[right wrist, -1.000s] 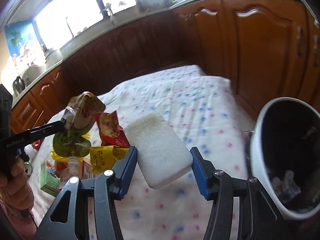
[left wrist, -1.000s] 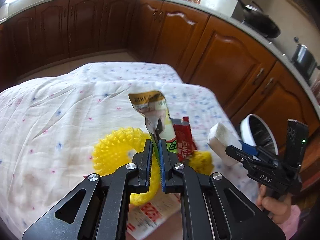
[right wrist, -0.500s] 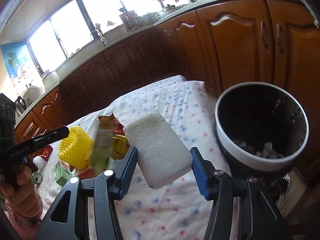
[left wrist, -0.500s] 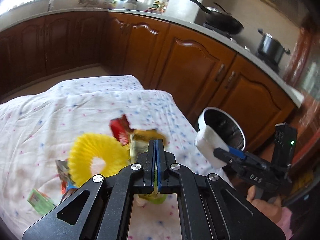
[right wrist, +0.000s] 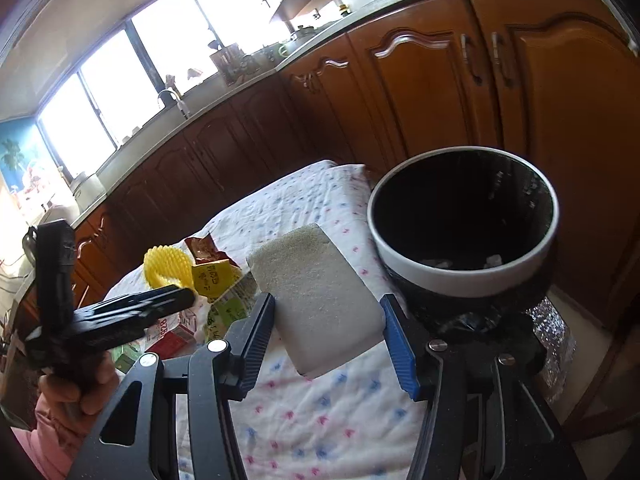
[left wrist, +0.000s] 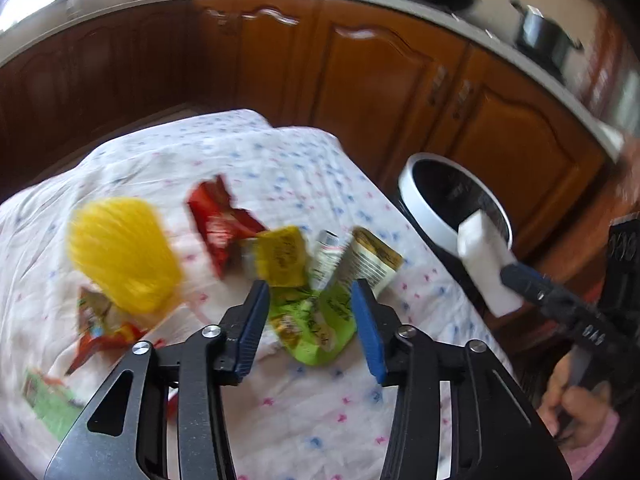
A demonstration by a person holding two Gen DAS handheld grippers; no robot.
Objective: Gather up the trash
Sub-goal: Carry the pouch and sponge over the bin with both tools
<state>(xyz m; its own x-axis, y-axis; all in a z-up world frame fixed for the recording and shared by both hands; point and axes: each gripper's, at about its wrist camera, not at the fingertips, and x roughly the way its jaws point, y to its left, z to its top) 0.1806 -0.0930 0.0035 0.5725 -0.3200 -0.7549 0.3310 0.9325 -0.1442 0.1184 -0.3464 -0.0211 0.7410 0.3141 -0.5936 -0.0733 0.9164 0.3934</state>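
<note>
My left gripper (left wrist: 310,320) is open over the cloth-covered table (left wrist: 256,160). A green and gold pouch (left wrist: 320,320) lies on the cloth between its fingers, free of them. A yellow wrapper (left wrist: 282,256) and a red wrapper (left wrist: 216,220) lie just beyond it. My right gripper (right wrist: 328,340) is shut on a white sponge (right wrist: 316,296) and holds it above the table's right edge, beside the black bin with a white rim (right wrist: 464,284). The sponge (left wrist: 486,264) and the bin (left wrist: 424,200) also show in the left wrist view.
A yellow spiky ring (left wrist: 120,256) and more wrappers (left wrist: 100,328) lie on the left of the cloth. A green packet (left wrist: 48,400) lies near the front left edge. Brown kitchen cabinets (left wrist: 400,88) stand behind the table and bin.
My left gripper has opened and let the pouch go; it now lies on the cloth near the table's right side. My right gripper has carried the sponge nearer to the bin.
</note>
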